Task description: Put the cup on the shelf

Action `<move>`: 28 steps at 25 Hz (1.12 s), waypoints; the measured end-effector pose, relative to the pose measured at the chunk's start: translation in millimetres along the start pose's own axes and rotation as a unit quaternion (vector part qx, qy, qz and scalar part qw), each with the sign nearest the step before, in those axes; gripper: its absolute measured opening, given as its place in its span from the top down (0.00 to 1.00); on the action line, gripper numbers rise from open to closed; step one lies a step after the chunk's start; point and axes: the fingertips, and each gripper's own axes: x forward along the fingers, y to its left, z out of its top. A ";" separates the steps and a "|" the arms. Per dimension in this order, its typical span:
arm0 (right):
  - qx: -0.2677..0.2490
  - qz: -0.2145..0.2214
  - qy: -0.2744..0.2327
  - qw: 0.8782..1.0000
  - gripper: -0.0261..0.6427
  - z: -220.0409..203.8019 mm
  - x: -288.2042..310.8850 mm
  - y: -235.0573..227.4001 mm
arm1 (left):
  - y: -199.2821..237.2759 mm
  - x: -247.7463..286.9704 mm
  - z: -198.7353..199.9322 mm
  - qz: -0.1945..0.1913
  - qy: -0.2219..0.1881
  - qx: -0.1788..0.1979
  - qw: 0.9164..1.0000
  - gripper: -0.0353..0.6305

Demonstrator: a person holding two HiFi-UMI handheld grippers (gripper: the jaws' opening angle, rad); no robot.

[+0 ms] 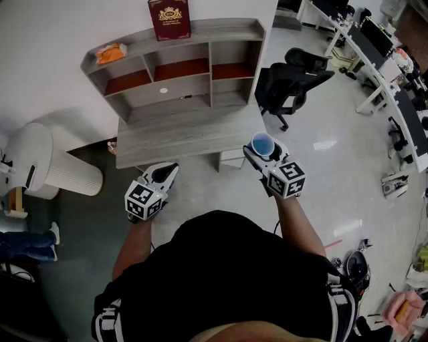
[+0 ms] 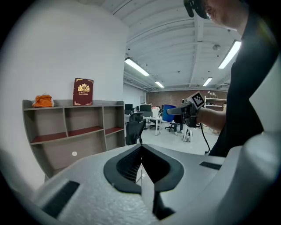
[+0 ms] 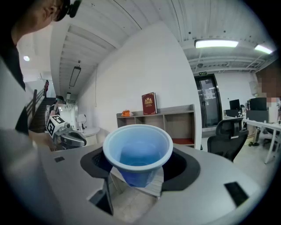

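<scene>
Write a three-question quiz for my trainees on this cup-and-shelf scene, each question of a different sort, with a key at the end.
1. Multiple choice: what is the right gripper shut on? A a blue cup; B a white mug; C a glass bottle.
2. True or false: the left gripper has its jaws wide apart.
3. Fill the gap: the dark red book stands on the ___ board of the shelf.

Key: 1 A. 2 False: its jaws are together with nothing between them. 3 top.
</scene>
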 end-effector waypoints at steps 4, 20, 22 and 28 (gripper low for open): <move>0.000 0.009 -0.001 1.000 0.51 -3.4 4.1 -6.9 | -1.8 13.9 5.7 0.000 -0.002 0.005 1.000 0.92; 0.016 0.028 -0.021 0.999 0.51 2.2 -11.0 -52.6 | -25.6 66.7 31.6 -0.013 -0.003 0.008 1.000 0.92; 0.019 0.031 -0.018 0.999 0.51 0.3 -6.8 -54.7 | -23.4 68.3 31.0 -0.012 -0.003 0.004 1.000 0.92; 0.025 0.031 -0.018 0.999 0.51 1.4 14.2 -60.1 | -7.5 72.8 17.6 -0.009 0.003 -0.010 1.000 0.92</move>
